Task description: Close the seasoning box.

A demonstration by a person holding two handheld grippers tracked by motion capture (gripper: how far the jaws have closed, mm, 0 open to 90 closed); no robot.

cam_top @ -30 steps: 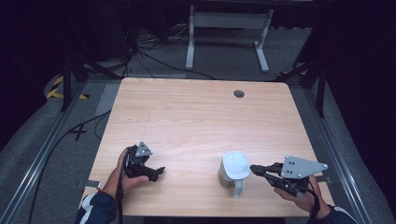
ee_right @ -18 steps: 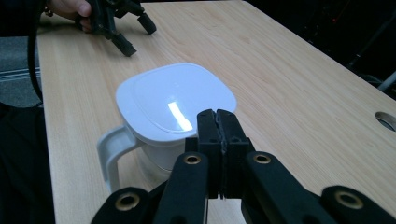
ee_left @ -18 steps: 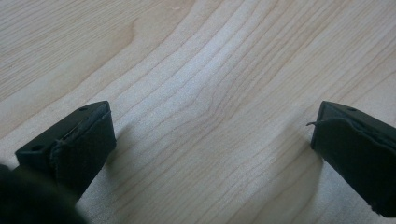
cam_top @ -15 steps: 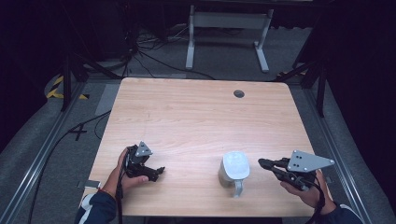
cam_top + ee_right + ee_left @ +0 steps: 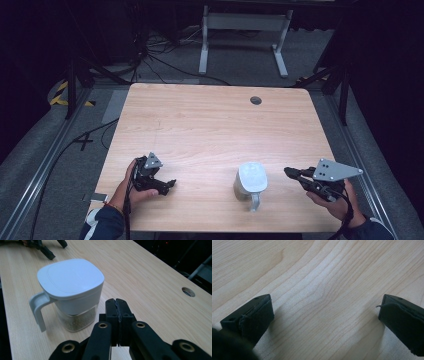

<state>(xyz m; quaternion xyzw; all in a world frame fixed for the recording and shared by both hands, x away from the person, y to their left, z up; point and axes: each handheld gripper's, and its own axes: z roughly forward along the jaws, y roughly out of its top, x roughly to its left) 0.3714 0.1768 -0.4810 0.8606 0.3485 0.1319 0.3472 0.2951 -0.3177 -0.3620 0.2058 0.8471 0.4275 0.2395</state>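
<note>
High view overlooks the table [image 5: 210,125]; both gripper views skim it closely.

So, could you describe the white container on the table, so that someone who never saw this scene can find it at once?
Start at the light wooden table and go to its near edge, on the person's right side. There, just left of the right gripper, stands a small jar with a white square lid, a white handle and a clear base holding something grainy. It is the sole white thing there, standing apart from both black grippers.

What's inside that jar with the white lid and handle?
Through the clear lower part of the jar, a grainy brownish-green filling shows, its kind unclear. The white lid and its opaque collar cover the upper part, so the fill level is hidden.
</note>
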